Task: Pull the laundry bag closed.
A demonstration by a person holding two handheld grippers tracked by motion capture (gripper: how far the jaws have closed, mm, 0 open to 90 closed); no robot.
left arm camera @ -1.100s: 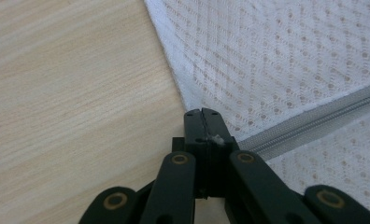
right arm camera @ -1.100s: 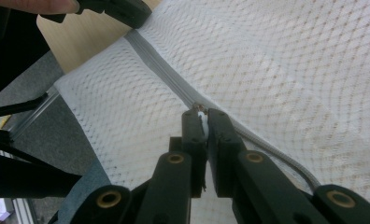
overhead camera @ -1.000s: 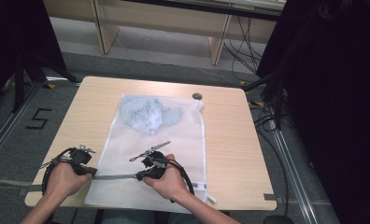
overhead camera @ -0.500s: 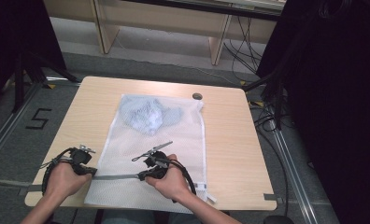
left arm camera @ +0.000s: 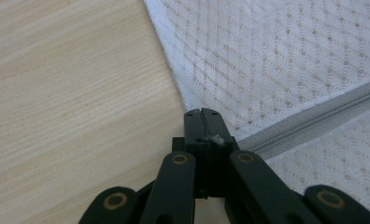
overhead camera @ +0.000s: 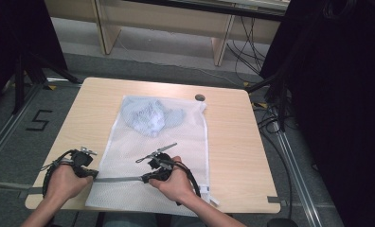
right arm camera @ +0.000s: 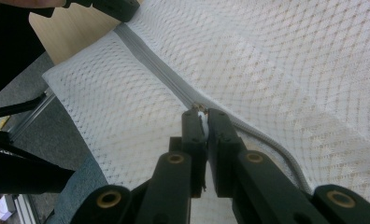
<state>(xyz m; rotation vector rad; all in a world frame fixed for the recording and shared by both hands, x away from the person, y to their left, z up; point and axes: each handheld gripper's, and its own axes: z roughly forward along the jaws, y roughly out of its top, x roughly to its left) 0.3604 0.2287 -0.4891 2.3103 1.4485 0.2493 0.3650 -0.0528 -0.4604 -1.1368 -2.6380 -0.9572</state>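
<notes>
Zipping white mesh laundry bag (overhead camera: 152,156) flat on pale wooden table (overhead camera: 233,137): grey zipper (overhead camera: 119,178) running crosswise between grippers along near edge, left gripper (left arm camera: 202,122) clamped shut on bag's zipper-end corner, right gripper (right arm camera: 201,120) clamped on white slider pull (right arm camera: 202,122), nearer the open stretch.

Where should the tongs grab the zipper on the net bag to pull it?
By the little white pull tab, coming from the near table edge. It sticks up from the flat grey zipper, so the right tongs can pinch it. The left tongs pinch the bag's edge.
</notes>
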